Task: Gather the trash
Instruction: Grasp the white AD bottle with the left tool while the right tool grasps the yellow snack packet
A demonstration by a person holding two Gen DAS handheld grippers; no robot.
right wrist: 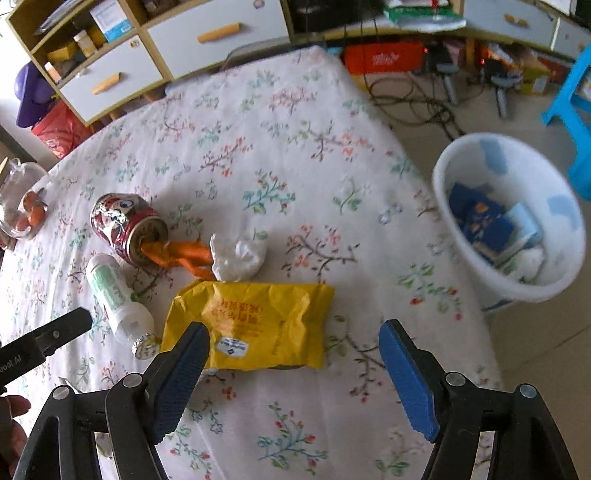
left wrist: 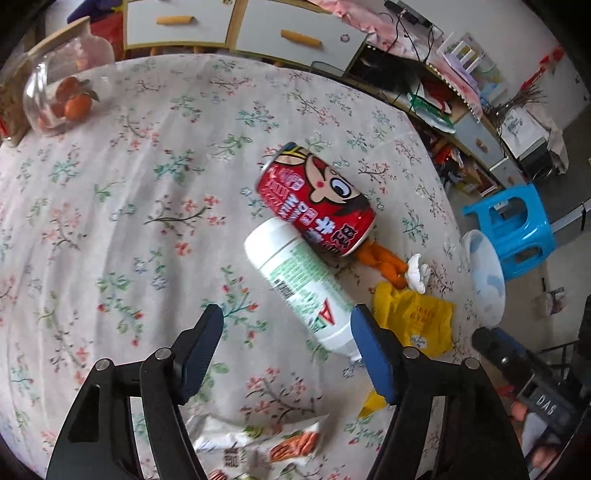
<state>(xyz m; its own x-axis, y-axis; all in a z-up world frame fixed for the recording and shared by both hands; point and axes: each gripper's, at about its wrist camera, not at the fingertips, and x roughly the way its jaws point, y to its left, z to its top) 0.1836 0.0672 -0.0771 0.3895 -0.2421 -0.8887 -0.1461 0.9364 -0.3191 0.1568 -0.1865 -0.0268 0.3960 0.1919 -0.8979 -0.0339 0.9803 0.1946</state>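
Note:
A red cartoon can [left wrist: 317, 199] [right wrist: 127, 229] lies on the floral tablecloth beside a white bottle with green print [left wrist: 304, 286] [right wrist: 118, 299]. Orange peel [left wrist: 384, 264] [right wrist: 177, 254], a crumpled white tissue [left wrist: 417, 273] [right wrist: 238, 256] and a yellow wrapper [left wrist: 417, 319] [right wrist: 255, 323] lie near them. A snack wrapper [left wrist: 258, 443] lies under my left gripper [left wrist: 288, 336], which is open just before the bottle's neck. My right gripper [right wrist: 295, 358] is open over the yellow wrapper's near edge. A white trash bin [right wrist: 513, 218] [left wrist: 484, 277] stands on the floor beside the table, holding several items.
A glass jar with oranges [left wrist: 62, 99] [right wrist: 22, 206] stands at the table's far left. A blue plastic stool [left wrist: 513, 225] [right wrist: 572, 107] stands beyond the bin. Cabinets with drawers [left wrist: 236, 26] [right wrist: 147, 55] and cables [right wrist: 417, 99] lie behind the table.

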